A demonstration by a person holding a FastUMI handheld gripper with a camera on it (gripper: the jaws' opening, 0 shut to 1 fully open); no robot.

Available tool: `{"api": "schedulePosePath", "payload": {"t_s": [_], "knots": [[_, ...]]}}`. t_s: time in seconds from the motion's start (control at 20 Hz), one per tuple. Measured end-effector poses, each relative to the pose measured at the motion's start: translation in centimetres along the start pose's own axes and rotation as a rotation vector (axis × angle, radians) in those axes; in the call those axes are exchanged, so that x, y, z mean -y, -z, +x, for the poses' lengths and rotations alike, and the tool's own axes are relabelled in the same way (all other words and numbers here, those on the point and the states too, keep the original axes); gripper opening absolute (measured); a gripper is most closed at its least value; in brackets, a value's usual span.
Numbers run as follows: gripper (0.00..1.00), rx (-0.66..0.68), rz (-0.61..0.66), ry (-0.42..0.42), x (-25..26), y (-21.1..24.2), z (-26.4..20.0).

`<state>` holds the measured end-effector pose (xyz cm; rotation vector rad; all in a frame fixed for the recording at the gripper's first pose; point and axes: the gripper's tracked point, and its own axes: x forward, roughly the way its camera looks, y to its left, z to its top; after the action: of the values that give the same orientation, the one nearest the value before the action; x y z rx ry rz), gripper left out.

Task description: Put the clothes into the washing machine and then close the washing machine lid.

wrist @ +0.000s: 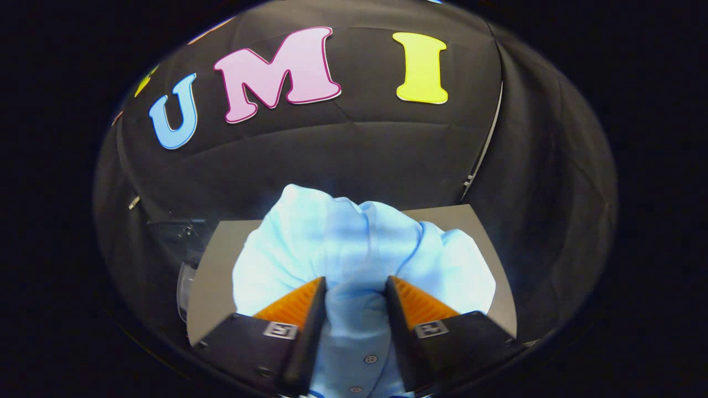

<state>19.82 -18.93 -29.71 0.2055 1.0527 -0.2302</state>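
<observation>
The tongs (354,301), at the bottom centre of the frame, are clamped on a light blue shirt (354,249): both fingers (296,309) press a narrow fold of the cloth between their ridged inner faces, with only that pinched fold keeping them apart. The shirt bulges up and outward beyond the fingertips in soft, rounded, crumpled lobes, and below the pinch a strip with small round buttons (370,359) hangs between the fingers. Behind the shirt, in the lower middle of the frame, lies a flat grey counter (213,276) with straight edges. To its left, in the lower left, sits a dim, curved, partly see-through object (185,271) that cannot be made out. Black cloth walls (387,155) close the booth behind.
</observation>
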Motion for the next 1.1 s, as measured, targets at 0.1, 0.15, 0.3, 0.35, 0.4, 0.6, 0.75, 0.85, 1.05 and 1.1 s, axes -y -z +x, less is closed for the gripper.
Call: {"api": "schedulePosePath", "payload": {"t_s": [0.1, 0.15, 0.3, 0.35, 0.4, 0.6, 0.75, 0.85, 1.05, 1.1], "knots": [[0.3, -0.007, 0.002, -0.031, 0.0, 0.1, -0.2], [0.29, 0.016, 0.024, -0.038, 0.0, -0.2, -0.3], [0.08, 0.026, 0.042, -0.046, 0.0, -0.1, -0.5], [0.08, 0.035, 0.042, -0.041, 0.0, -0.2, -0.7], [0.08, 0.047, 0.037, -0.037, 0.1, -0.1, -1.0], [0.08, 0.072, 0.023, -0.031, -0.3, 0.1, -3.3], [0.08, 0.111, 0.019, -0.045, -2.0, -0.7, -6.1], [0.08, 0.152, -0.007, -0.066, -4.1, -1.8, -8.4], [0.08, 0.291, -0.066, -0.131, -9.9, -4.6, -14.0], [0.08, 0.323, -0.082, -0.154, -11.6, -4.9, -15.3]]}}
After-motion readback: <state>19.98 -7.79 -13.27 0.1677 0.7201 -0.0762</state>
